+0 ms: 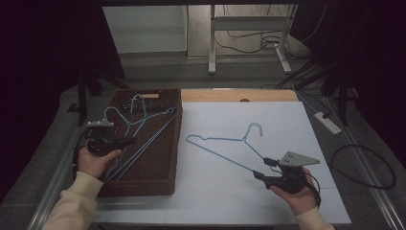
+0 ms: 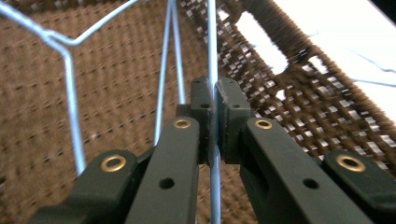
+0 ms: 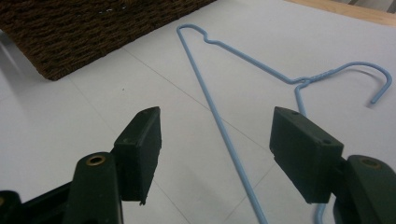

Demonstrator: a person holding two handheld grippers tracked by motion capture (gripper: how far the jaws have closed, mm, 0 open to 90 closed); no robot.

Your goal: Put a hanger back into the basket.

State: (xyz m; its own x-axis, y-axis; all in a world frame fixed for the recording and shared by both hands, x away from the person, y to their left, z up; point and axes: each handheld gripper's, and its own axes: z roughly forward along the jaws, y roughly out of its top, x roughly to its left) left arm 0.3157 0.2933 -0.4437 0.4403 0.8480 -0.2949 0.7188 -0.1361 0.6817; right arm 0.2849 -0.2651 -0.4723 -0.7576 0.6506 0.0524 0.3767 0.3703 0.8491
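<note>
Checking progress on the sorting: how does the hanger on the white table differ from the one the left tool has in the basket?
The table hanger lies flat and free between the open right tool; the basket hanger is pinched by the shut left tool inside the brown basket, among other hangers. Both are thin blue wire.

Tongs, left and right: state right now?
Left tongs: closed on the wire of a blue hanger over the wicker basket.
Right tongs: open, holding nothing; another blue hanger lies on the table between the jaws.
</note>
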